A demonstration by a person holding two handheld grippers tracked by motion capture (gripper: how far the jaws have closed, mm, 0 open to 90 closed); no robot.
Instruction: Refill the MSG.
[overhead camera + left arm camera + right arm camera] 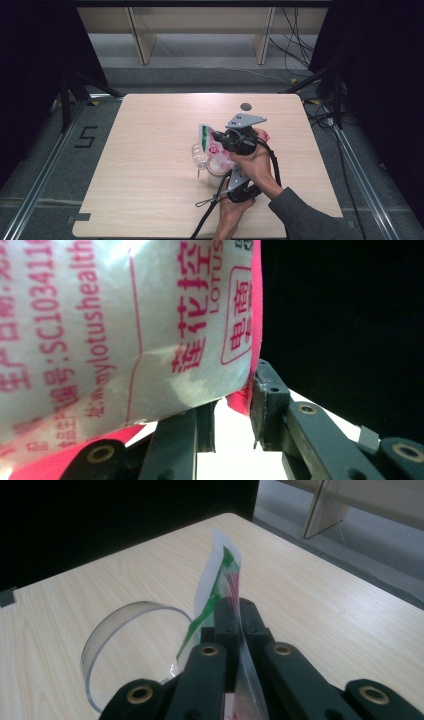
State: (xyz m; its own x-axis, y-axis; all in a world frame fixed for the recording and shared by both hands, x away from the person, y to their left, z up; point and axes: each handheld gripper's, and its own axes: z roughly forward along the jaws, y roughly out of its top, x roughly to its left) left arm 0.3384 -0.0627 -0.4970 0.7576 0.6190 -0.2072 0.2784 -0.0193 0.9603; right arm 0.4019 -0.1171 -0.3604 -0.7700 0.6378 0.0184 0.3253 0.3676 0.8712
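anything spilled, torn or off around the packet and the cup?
Nothing stands out. The packet is pinched upright in the right gripper, the left gripper holds its lower edge, and the clear cup stands beside it. No spill shows on the table.

Two hands are holding two grippers over the middle of a light wooden table. The right gripper is pinching a white, pink and green plastic bag. The left gripper is sitting just below it. A clear plastic cup is peeking out beside the bag.
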